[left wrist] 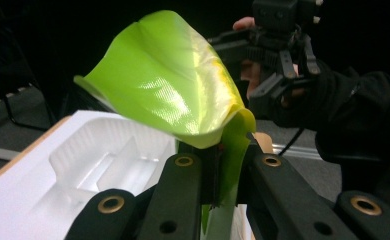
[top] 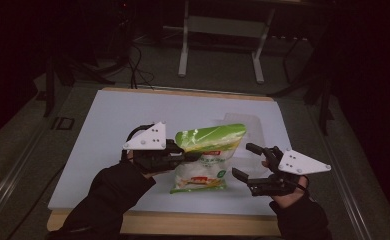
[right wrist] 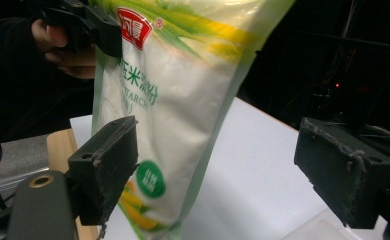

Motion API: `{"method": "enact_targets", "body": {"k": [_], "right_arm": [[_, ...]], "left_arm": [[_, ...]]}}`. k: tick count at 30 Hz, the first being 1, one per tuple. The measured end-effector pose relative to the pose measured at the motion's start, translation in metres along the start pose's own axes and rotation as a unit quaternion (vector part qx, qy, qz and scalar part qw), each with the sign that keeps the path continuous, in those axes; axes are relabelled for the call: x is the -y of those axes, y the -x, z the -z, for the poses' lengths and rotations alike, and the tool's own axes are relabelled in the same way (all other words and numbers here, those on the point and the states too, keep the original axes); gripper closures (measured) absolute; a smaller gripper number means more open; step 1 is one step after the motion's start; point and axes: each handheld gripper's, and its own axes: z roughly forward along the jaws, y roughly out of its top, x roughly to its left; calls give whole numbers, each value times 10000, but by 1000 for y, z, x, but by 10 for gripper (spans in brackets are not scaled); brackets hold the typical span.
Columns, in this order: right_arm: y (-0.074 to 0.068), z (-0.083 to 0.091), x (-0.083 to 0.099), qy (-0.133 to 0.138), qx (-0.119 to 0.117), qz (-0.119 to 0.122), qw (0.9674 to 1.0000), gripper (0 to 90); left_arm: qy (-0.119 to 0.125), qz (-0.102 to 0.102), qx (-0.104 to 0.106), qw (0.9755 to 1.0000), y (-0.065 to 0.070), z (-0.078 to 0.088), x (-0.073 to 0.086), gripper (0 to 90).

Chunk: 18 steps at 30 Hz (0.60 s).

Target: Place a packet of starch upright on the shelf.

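My left claw point(top: 190, 157) is clamped on the edge of the starch bag point(top: 205, 157), holding it up over the table point(top: 133, 115). My right claw point(top: 248, 162) gapes wide beside it, gripping nothing; the clear tray point(left wrist: 98, 160) behind sits unfilled.

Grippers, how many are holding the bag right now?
1. The left gripper pinches the bag at its side; the right gripper is open beside it, not touching.

a clear plastic tray point(left wrist: 103, 165) lies on the white table point(top: 113, 120) — metal stand point(top: 222, 25) beyond.
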Motion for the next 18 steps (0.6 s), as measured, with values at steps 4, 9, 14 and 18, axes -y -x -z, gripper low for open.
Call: {"method": "enact_targets", "body": {"k": [4,9,14,18], "right_arm": [[3,-4,0,7,-149,-122,9998,172],[2,-7,-2,-23,-287,-52,9996,200],[1,-12,-1,-85,-436,-37,9990,253],[-1,-14,-2,-162,-663,157,9975,366]], "left_arm": [[58,-83,93,9999,3,-7,-1,874],[25,-136,226,9996,5,-16,-2,874],[19,-113,321,9994,6,-25,-1,873],[40,-110,275,9996,6,-31,-2,874]]}}
